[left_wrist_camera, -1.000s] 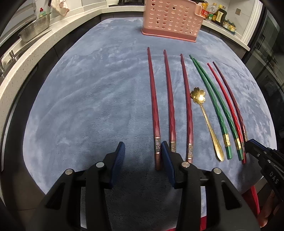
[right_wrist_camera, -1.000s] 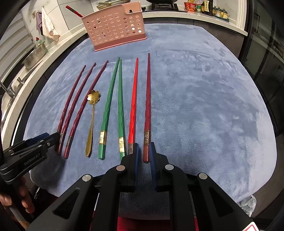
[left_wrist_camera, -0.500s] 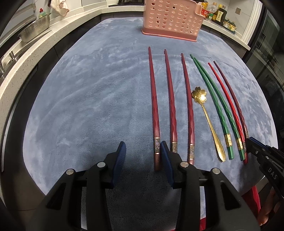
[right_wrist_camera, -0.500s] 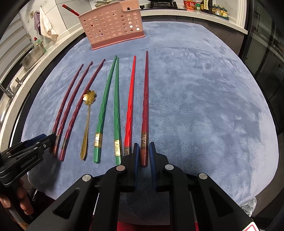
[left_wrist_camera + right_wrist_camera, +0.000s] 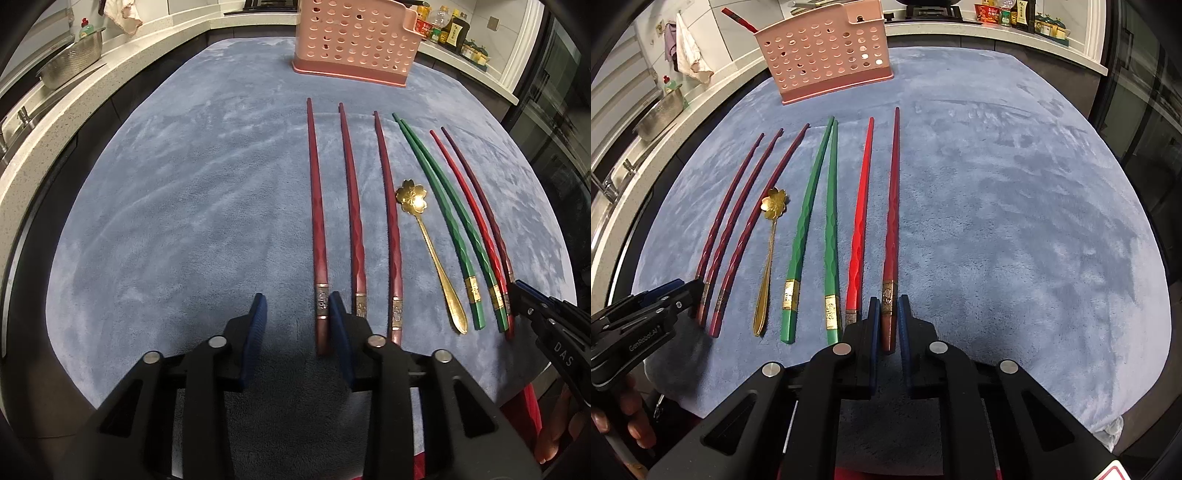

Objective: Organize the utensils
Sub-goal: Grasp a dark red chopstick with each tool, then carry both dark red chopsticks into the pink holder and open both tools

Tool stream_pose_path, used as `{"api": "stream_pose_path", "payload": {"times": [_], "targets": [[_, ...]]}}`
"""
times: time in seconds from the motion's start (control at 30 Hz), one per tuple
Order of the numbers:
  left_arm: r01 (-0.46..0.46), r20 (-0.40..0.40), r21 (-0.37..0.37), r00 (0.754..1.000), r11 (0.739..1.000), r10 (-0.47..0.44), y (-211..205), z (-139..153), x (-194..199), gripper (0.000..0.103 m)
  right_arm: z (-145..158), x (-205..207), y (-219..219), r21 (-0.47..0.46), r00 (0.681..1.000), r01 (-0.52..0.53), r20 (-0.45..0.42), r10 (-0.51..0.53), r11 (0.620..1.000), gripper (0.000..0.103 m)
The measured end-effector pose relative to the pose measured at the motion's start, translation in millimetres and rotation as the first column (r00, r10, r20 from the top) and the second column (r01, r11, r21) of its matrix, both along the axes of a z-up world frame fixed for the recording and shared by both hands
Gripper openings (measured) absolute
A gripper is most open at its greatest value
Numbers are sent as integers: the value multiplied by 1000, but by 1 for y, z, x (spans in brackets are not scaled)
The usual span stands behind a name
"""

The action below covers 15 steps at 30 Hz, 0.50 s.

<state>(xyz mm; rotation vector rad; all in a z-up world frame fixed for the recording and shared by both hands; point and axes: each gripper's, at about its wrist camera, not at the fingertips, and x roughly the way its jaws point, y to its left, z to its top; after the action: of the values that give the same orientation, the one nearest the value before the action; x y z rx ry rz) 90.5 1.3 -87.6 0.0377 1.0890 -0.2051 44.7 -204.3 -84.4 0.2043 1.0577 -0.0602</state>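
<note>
Several chopsticks lie side by side on a blue-grey mat [image 5: 184, 206]: three maroon ones, two green ones [image 5: 809, 221], a bright red one [image 5: 860, 221] and a dark red one [image 5: 892, 221]. A gold flower spoon [image 5: 430, 251] lies among them. My left gripper [image 5: 297, 310] is open; the leftmost maroon chopstick's [image 5: 319, 236] butt end lies between its fingers, against the right finger. My right gripper [image 5: 888, 317] has its fingers close around the dark red chopstick's butt end, with small gaps showing. A pink perforated utensil basket [image 5: 354, 40] stands at the mat's far end.
A white counter [image 5: 74, 96] with a steel colander [image 5: 70, 62] runs along the left. Bottles [image 5: 450, 31] stand on the far counter. A red chopstick [image 5: 738, 20] sticks out of the basket. Dark cabinet fronts border the right side.
Both grippers have moved slightly forward over the chopstick ends. The right gripper's fingers now lie along both sides of the dark red chopstick's end. The left jaws stay open.
</note>
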Motion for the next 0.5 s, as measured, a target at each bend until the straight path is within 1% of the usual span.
{"api": "stream_pose_path", "payload": {"times": [0.03,0.07,0.13,0.23,0.5], "targets": [[2,1,-3,1000,1000,-2,0,0,0,26,0,0,0,2,1000,1,1,-1,1000,10],[2,1,-4,1000,1000,-2,0,1,0,25,0,-1,0,4,1000,2,3,-2,1000,10],[5,1,-16,1000,1000,-5,0,2,0,16,1,-1,-1,7,1000,3,5,-3,1000,10],[13,1,-26,1000,1000,-13,-1,3,-2,7,2,-2,-2,11,1000,4,10,-5,1000,10],[19,20,-46,1000,999,-18,0,11,-5,7,12,-7,-6,18,999,11,40,-11,1000,10]]}}
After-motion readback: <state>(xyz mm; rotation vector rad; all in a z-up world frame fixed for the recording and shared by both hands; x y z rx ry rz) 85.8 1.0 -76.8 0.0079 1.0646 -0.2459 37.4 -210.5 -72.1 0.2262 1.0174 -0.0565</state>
